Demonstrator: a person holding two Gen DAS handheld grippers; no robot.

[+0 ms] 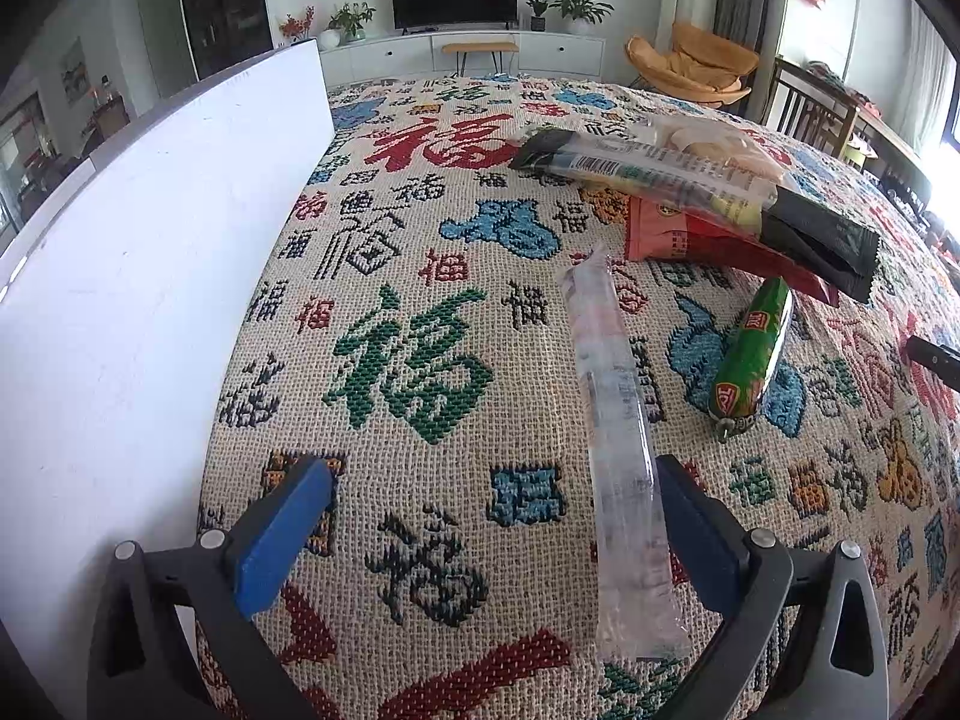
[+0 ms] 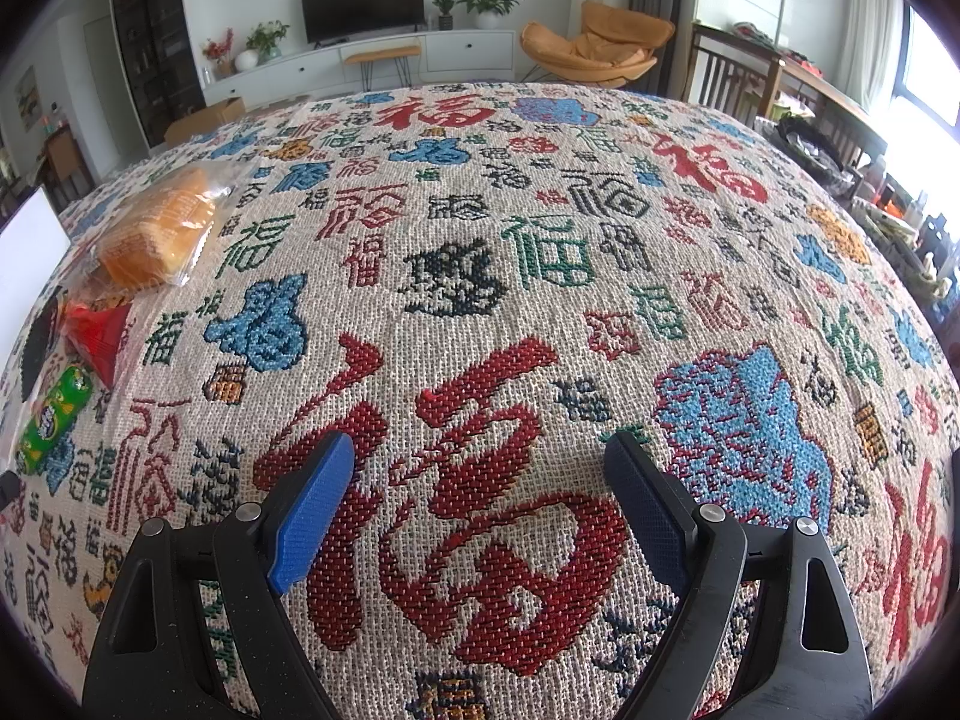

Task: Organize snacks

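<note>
Both grippers, left (image 1: 495,516) and right (image 2: 480,504), gape over the woven tablecloth (image 2: 540,276), apparently touching nothing.

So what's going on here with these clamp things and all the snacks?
A person is sorting snacks on a patterned tablecloth with a handheld gripper in each hand. The left gripper is wide open over a long clear packet lying flat beside its right finger, not gripped. The green sausage stick and a pile of packets lie beyond. The right gripper hangs open over bare cloth.
</note>
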